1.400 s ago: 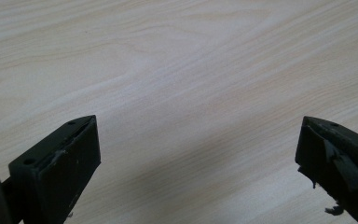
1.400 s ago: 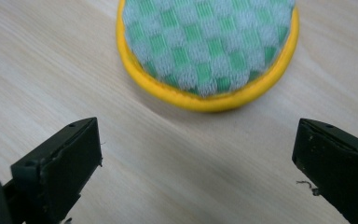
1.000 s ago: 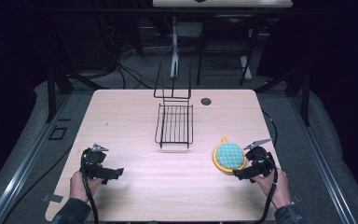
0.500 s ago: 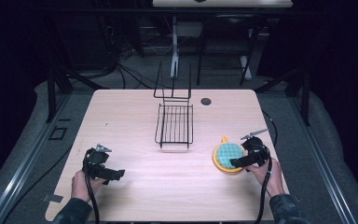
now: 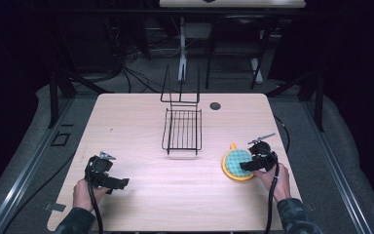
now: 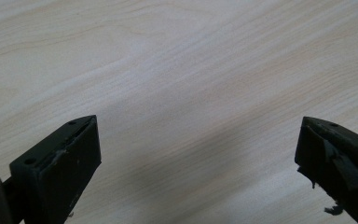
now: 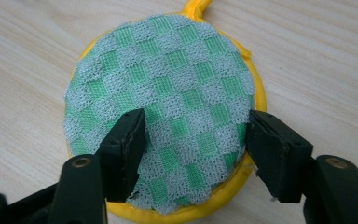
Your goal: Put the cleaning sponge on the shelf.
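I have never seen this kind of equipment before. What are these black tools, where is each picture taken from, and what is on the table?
A person holds a hand-held two-jaw gripper in each hand: the left gripper and the right gripper. The high view looks down on the pale wooden table from above. The other two pictures come from a camera on each gripper, looking along its black jaws. On the table stand a black wire rack and a round yellow pad with a green checked mesh face. Nothing is held: the left jaws are open over bare wood, and the right jaws are open over the pad.
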`<move>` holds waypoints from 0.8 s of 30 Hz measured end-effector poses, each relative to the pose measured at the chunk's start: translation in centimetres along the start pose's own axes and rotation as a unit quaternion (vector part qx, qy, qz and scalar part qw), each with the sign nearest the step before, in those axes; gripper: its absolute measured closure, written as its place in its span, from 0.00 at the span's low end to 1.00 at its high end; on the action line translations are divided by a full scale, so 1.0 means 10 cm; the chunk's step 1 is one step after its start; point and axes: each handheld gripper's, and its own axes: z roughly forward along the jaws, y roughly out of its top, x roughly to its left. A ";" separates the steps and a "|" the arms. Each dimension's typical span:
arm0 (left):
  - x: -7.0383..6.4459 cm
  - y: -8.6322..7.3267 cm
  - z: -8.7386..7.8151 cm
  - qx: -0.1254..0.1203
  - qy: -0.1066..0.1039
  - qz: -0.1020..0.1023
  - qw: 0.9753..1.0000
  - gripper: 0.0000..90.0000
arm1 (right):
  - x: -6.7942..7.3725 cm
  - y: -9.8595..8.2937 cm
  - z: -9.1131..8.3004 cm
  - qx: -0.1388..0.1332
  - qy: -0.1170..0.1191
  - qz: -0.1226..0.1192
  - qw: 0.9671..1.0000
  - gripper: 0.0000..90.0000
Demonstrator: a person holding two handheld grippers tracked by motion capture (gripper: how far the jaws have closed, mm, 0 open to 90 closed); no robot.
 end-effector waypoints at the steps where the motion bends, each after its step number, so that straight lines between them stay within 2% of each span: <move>1: 0.01 0.00 0.00 0.001 0.001 0.002 1.000 0.00 | -0.01 -0.01 0.02 0.000 0.010 0.005 1.000 0.47; 2: 0.01 0.00 0.00 0.000 0.001 0.002 1.000 0.00 | -0.01 -0.01 0.02 0.000 0.010 0.005 1.000 0.47; 4: 0.02 -0.01 0.00 0.001 0.001 0.000 1.000 0.01 | -0.06 -0.03 0.03 -0.001 0.026 0.022 0.999 0.51; 13: 0.01 -0.01 -0.02 -0.001 0.004 0.000 1.000 0.02 | -0.04 -0.06 0.02 -0.011 0.016 0.025 0.999 0.66; 15: 0.03 0.00 -0.01 0.000 0.002 -0.006 1.000 0.03 | -0.05 -0.07 0.02 -0.013 0.020 0.038 0.999 0.72; 16: 0.03 0.00 -0.01 0.000 0.002 -0.006 1.000 0.03 | -0.05 -0.07 0.02 -0.013 0.020 0.038 0.999 0.72; 18: 0.02 0.00 0.02 0.009 -0.002 -0.002 1.000 0.03 | -0.06 -0.09 0.03 -0.022 0.021 0.047 0.998 0.79; 23: -0.03 0.01 0.01 0.008 -0.005 0.006 1.000 0.04 | -0.02 -0.10 0.01 -0.026 0.008 0.045 0.999 0.87; 24: -0.03 0.01 0.01 0.006 -0.005 0.007 1.000 0.04 | -0.01 -0.11 0.01 -0.039 0.001 0.035 0.999 0.91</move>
